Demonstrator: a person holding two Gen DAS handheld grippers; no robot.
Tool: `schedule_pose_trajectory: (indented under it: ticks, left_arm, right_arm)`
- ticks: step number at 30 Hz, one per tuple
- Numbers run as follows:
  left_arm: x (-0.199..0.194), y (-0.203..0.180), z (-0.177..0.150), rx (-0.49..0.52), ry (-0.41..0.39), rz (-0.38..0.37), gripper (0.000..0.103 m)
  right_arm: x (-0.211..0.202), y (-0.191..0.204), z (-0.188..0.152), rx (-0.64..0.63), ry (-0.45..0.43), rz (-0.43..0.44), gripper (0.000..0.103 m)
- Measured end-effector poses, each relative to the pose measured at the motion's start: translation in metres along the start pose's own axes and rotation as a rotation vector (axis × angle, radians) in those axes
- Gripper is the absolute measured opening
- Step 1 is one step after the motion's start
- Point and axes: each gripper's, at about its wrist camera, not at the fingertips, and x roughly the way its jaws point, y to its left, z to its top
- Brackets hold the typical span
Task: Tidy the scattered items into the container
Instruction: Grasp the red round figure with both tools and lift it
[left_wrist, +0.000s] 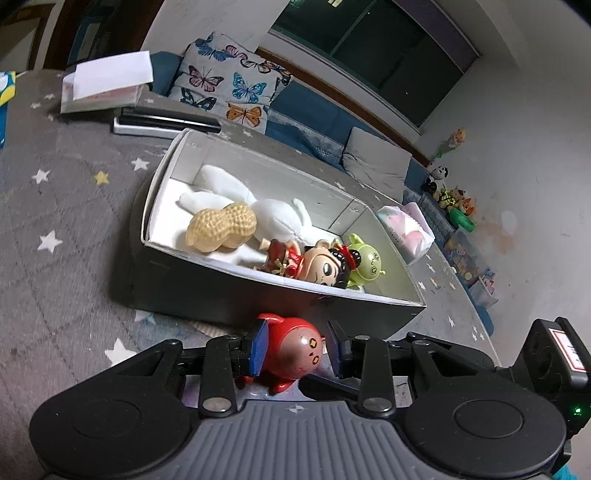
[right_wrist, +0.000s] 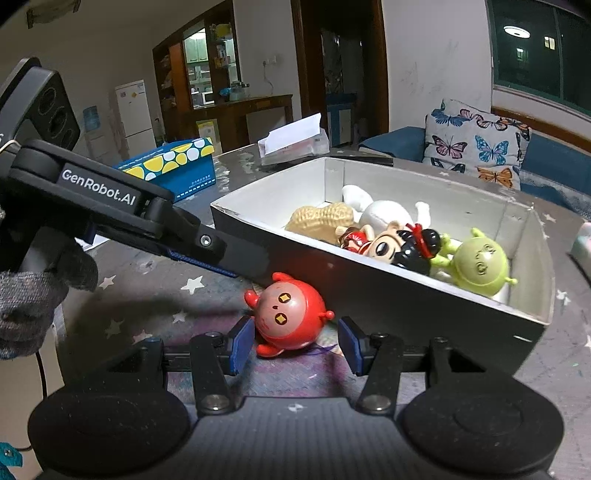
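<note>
The bench (left_wrist: 55, 206), covered in a grey cloth printed with stars, carries everything. In its middle stands the box (left_wrist: 221, 291), an open cardboard container, dark outside and white inside; every place below is given from it.

Beyond the box's far long wall a butterfly-print cushion (left_wrist: 229, 85) leans on a blue sofa. A blue carton with yellow and white spots (right_wrist: 173, 162) sits on the bench off one short end of the box, well apart from it.

Inside the box, a white plush toy (left_wrist: 266, 210) lies along the floor. A tan peanut (left_wrist: 221, 229) rests against it, nearer the box's near long wall. Next along that wall lies a doll with black hair and a red dress (left_wrist: 325, 266), and a green round-headed figure (left_wrist: 365, 258) touches the doll.

Outside the box, just beside its near long wall, the red round toy (left_wrist: 295, 358) lies on the bench cloth, face up.

The left tongs (left_wrist: 295, 343), held by a grey-gloved hand (right_wrist: 33, 295), reach to the toy with their blue pads on either side. One pad looks to be against it, but I cannot tell whether they grip. The right tongs (right_wrist: 293, 345) stand moderately wide around the same toy, with a clear gap at one pad and nothing clamped.
</note>
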Motion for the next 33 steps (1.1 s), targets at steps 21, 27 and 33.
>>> schedule_pose_trajectory:
  ticks: [21,27,33]
  left_arm:
    - [0.027,0.029,0.000,-0.125,0.044,-0.083,0.038]
    - [0.028,0.030,-0.001,-0.140,0.042,-0.103,0.036]
    - [0.024,0.031,-0.005,-0.170,0.056,-0.125,0.036]
  right_arm:
    - [0.025,-0.005,-0.001,0.043,0.007,0.018,0.049]
    - [0.025,-0.004,-0.001,0.044,0.006,0.022,0.048]
    - [0.019,0.000,-0.004,0.034,0.009,0.031,0.048]
